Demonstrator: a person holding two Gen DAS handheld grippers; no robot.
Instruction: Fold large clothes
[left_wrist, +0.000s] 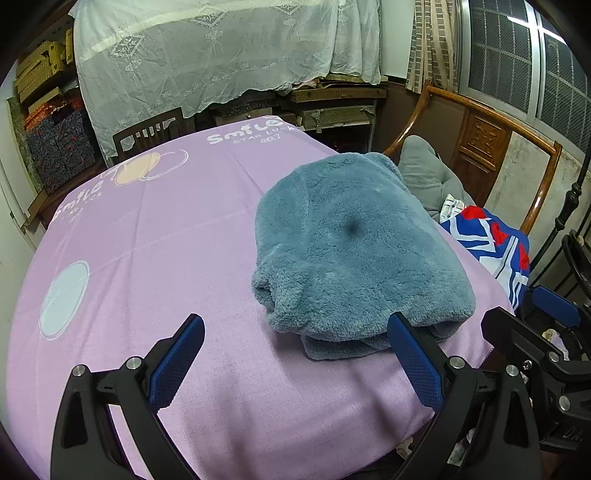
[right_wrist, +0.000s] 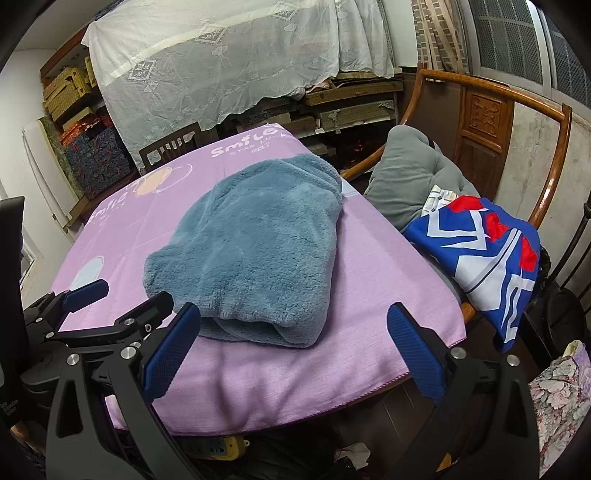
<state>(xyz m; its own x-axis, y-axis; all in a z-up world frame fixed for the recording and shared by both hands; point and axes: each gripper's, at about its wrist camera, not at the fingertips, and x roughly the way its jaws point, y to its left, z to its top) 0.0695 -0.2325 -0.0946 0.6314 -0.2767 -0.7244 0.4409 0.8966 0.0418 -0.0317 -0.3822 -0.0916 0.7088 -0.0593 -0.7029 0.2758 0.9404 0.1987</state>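
We judged the blue-grey fleece garment (left_wrist: 354, 243) to be soft, thick and fairly light, with a deep plush pile that would compress under the pads and slide little on cloth. It looked floppy rather than stiff, so any lifted layer would likely sag. The rolled near edge, where several layers stacked just ahead of the right hand-held gripper (right_wrist: 291, 354), seemed to us the best place to take hold, pinching all the layers together.

The garment lay already bundled into a rough, rounded rectangle on the surface (left_wrist: 147, 240), which was covered in a lilac cloth printed with pale circles and the word "Smile". A darker dimple marked its top. In the left view it sat ahead and to the right of the left hand-held gripper (left_wrist: 295, 362), whose right finger (left_wrist: 413, 362) overlapped the bundle's near edge in the picture; we could not tell whether it touched.

Both hand-held grippers were spread wide and held nothing. Further right of the right hand-held gripper, a blue, white and red garment (right_wrist: 480, 251) and a grey cushion (right_wrist: 402, 177) rested on a wooden chair (right_wrist: 524, 99).
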